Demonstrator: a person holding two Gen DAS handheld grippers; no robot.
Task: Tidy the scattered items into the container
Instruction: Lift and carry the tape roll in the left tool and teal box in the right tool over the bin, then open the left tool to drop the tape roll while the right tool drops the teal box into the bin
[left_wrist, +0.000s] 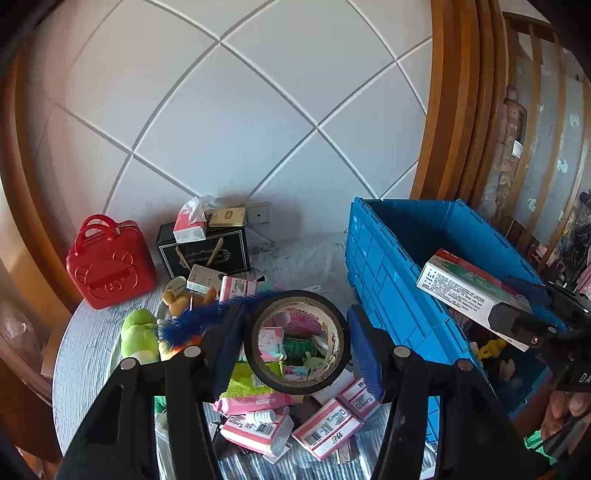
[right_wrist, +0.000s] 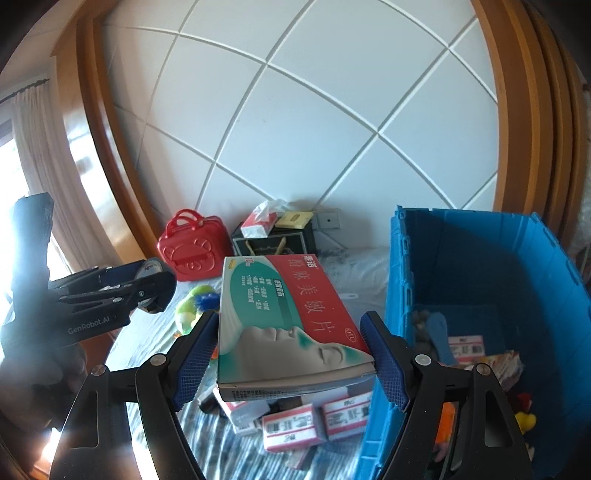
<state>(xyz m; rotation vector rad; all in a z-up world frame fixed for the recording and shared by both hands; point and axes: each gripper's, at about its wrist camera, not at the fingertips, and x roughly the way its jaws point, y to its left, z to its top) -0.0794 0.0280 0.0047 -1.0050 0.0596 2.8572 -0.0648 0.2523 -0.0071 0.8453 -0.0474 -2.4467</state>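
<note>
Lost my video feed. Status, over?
Left gripper holds tape roll. Right gripper holds medicine box. Both lifted beside blue crate. Nothing in the way.

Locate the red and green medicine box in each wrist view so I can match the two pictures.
Left wrist view: the medicine box sits at the right edge, held by the right gripper over the blue crate.
Right wrist view: the medicine box fills the lower centre, clamped in the right gripper, left of the crate.
Shared landmark: the red handbag against the wall.
</note>
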